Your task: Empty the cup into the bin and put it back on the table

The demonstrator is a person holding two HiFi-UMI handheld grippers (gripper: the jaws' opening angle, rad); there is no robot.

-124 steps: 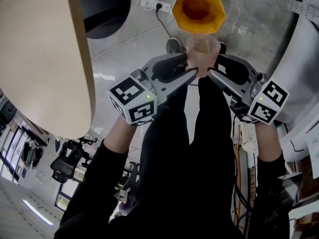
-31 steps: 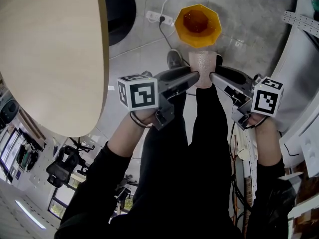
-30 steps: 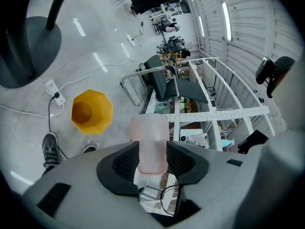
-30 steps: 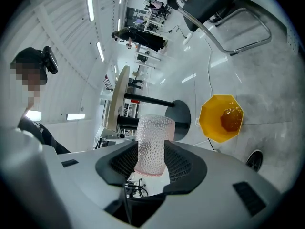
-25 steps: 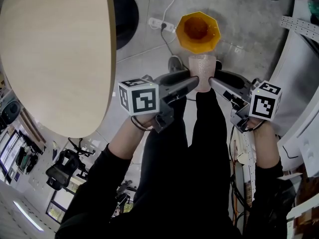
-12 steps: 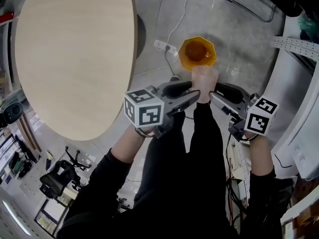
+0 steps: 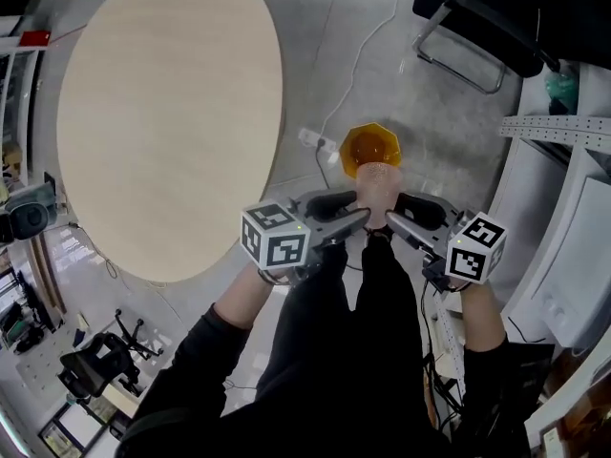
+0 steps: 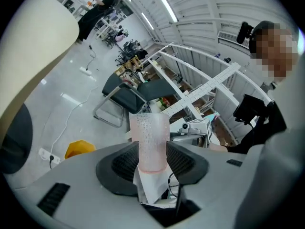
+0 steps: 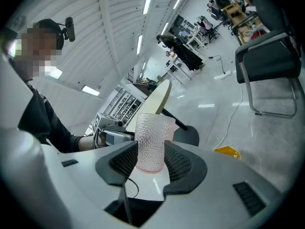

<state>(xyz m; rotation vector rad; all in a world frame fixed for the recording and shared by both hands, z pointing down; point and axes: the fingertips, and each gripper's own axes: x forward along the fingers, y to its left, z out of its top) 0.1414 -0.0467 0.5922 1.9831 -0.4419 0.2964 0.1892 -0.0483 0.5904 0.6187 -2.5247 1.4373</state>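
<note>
A pink, dimpled, see-through cup (image 7: 377, 183) is held upright between both grippers, above my legs. My left gripper (image 7: 365, 213) is shut on its left side and my right gripper (image 7: 391, 218) on its right side. In the left gripper view the ribbed pads press the cup (image 8: 150, 140) near its base, and nothing shows through its walls. The right gripper view shows the same grip on the cup (image 9: 152, 142). The orange bin (image 7: 370, 148) stands on the floor just beyond the cup. The round beige table (image 7: 162, 113) lies to the left.
A white power strip (image 7: 313, 141) with its cable lies on the floor left of the bin. A black chair (image 7: 477, 22) stands at the far right. A white perforated rail (image 7: 554, 127) and a white cabinet (image 7: 568, 265) line the right side.
Both grippers have lifted the cup up and away from the bin, still shut on it. The cup has rolled to upright. The bin looks smaller and more of the table shows.
</note>
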